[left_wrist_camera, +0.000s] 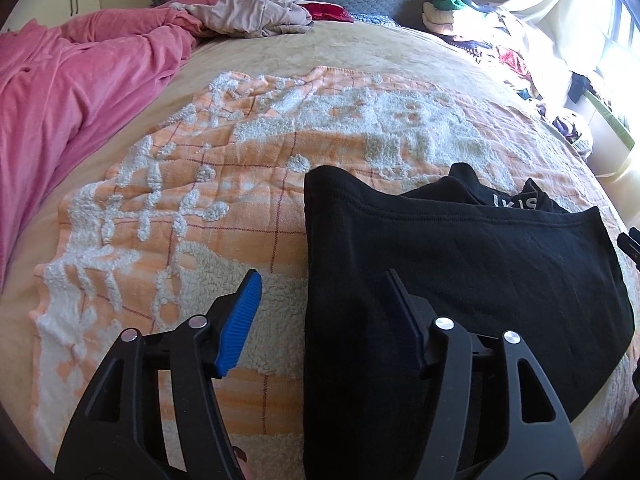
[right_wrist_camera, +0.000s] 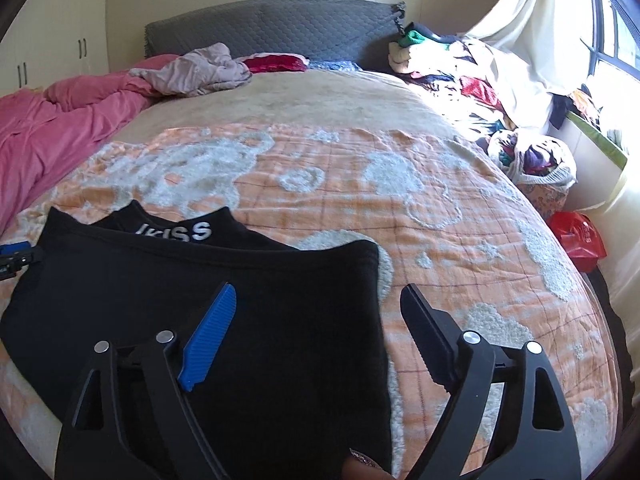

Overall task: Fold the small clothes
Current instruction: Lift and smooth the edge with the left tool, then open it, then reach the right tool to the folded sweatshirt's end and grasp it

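A black garment [left_wrist_camera: 460, 264] with white letters on its waistband lies folded flat on the orange and white blanket [left_wrist_camera: 180, 208]. My left gripper [left_wrist_camera: 322, 280] is open just above the garment's left edge; its blue pad [left_wrist_camera: 240, 320] is over the blanket and the other finger is over the black cloth. In the right wrist view the same garment [right_wrist_camera: 280, 300] fills the lower left. My right gripper [right_wrist_camera: 319, 290] is open wide astride the garment's right edge, and nothing is pinched. A fingertip of the person shows at the bottom edge.
A pink duvet [left_wrist_camera: 60, 92] is bunched along the left of the bed. A beige garment [right_wrist_camera: 200, 68] lies near the grey headboard [right_wrist_camera: 272, 28]. A heap of mixed clothes [right_wrist_camera: 460, 80] runs down the right side, with a red bag [right_wrist_camera: 576, 240] on the floor.
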{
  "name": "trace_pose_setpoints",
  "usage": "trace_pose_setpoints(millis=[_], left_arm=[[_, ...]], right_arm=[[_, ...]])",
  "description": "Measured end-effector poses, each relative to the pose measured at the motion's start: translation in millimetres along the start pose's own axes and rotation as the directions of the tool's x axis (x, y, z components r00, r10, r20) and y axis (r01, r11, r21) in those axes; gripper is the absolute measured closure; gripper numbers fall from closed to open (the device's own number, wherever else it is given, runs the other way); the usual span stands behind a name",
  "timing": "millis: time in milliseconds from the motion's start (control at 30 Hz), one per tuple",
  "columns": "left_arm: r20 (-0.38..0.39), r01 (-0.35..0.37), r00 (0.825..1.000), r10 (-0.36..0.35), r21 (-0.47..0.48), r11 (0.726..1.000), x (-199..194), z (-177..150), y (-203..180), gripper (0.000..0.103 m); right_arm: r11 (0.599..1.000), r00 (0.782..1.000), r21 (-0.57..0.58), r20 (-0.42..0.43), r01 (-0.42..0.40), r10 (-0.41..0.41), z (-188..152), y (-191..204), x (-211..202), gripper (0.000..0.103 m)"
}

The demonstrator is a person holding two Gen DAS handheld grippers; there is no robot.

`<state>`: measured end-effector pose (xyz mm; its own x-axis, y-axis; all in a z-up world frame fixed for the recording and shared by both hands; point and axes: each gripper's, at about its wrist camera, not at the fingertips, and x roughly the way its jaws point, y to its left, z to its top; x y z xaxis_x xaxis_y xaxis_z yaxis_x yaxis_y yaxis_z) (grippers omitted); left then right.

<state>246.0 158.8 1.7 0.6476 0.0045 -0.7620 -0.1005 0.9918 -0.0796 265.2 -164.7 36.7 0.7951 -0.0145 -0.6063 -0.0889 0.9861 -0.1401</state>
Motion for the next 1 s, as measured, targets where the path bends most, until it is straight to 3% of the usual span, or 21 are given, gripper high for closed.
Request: trace_pose_setpoints(millis=[200,400,600,933,1000], left_arm=[[0.018,0.001,1.0,-0.001,-0.011,1.0,-7,4,2,0.036],[0.029,-0.001,1.0,0.001,-0.02,1.0,-11,7,4,0.027],[0.034,-0.017,0.999,0.019,-0.03,0.999,-13,10,9,0.018],[0.03,-0.036,0.999,0.037,-0.047,0.998,-10,14,17,0.017],[0.028,-0.04,0.999,0.042,-0.047,0.998,-10,15,17,0.01]], right_arm=[[0.988,0.993,-0.118,0.044,-0.104,0.11,-2,55,-27,0.012],[0.953,0.976,-0.222,0.032,-0.205,0.217,-12,108,-44,0.01],[0.915,0.961,-0.307,0.01,-0.262,0.278,-27,150,-55,0.009],[0.837,0.942,-0.454,-0.014,-0.305,0.335,-54,207,-70,0.007],[0.823,0.941,-0.48,-0.021,-0.305,0.336,-59,217,-72,0.007]])
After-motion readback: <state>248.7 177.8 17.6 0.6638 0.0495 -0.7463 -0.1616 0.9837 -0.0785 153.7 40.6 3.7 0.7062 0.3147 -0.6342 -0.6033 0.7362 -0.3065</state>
